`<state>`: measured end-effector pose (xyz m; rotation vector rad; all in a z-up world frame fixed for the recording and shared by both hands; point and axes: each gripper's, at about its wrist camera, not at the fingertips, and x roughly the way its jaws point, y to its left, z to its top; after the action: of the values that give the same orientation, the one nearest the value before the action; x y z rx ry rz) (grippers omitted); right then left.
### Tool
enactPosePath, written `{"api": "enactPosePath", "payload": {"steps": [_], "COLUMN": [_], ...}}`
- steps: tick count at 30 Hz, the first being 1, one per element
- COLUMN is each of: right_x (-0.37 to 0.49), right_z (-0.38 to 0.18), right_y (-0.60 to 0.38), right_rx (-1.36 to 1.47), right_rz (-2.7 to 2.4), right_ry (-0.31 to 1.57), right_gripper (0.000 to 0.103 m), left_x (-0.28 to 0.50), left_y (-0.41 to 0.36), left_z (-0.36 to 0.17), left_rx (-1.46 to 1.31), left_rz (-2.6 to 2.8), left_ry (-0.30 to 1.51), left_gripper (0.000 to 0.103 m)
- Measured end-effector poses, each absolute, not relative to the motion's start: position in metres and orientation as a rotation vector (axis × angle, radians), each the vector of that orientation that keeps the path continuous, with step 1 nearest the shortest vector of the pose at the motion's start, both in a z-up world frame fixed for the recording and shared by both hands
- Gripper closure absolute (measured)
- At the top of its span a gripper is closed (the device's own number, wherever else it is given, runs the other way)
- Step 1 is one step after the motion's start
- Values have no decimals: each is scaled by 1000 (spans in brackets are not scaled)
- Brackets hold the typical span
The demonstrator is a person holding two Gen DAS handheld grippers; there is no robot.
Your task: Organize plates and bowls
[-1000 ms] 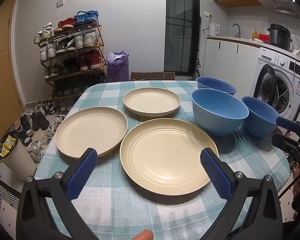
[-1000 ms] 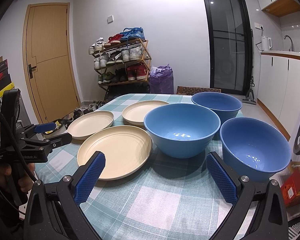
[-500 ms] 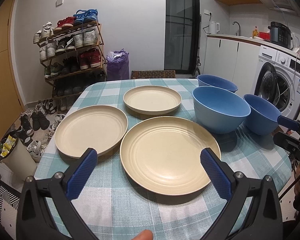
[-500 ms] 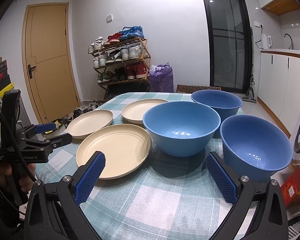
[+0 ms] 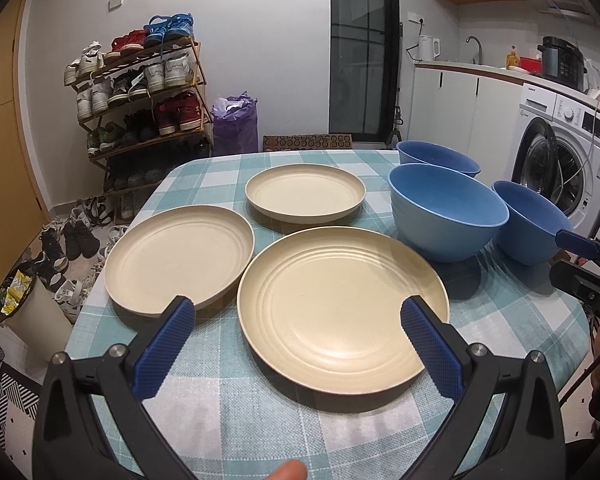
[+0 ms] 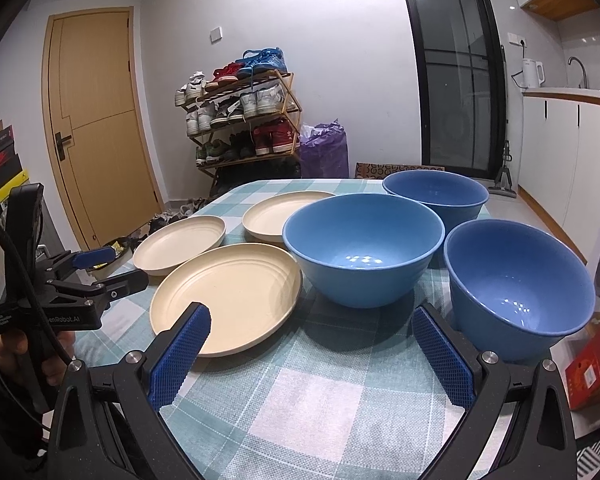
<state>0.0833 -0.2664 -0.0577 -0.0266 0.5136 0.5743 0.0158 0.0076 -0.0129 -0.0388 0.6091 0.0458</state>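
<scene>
A bench (image 5: 284, 432) covered in a teal and white checked cloth sits in front of me. On it lie three cream plates: the large plate (image 5: 340, 312) nearest me, the medium plate (image 5: 180, 256) just beside it on its left, and the small plate (image 5: 305, 196) behind them. To the right stand three blue bowls close together: the middle bowl (image 6: 362, 246), the far bowl (image 6: 436, 194) behind it, and the near bowl (image 6: 518, 284) at the bench's right edge. Behind the bench, a shoe rack (image 5: 140, 100) full of shoes stands against a white wall next to a purple bag (image 5: 236, 122). A washing machine (image 5: 564, 152) sits on the right, a wooden door (image 6: 96, 120) on the left.

My left hand-held gripper (image 5: 298, 338) hovers low over the near rim of the large plate, its blue pads wide apart and holding nothing. My right hand-held gripper (image 6: 310, 346) hovers over bare cloth in front of the bowls, also spread wide and empty.
</scene>
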Motion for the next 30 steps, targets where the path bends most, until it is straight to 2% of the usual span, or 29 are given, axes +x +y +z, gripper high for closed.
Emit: {"api": "enactPosePath", "payload": {"steps": [30], "right_x": [128], "right_z": [-4], "right_y": [-252], "right_rx": [21], "right_rz": [676], "right_ry": [503], "right_gripper": [0], "left_x": [65], "left_y": [17], "left_z": [26], "left_rx": [-54], "left_rz": [35], "left_ry": [592], "left_gripper": [0]}}
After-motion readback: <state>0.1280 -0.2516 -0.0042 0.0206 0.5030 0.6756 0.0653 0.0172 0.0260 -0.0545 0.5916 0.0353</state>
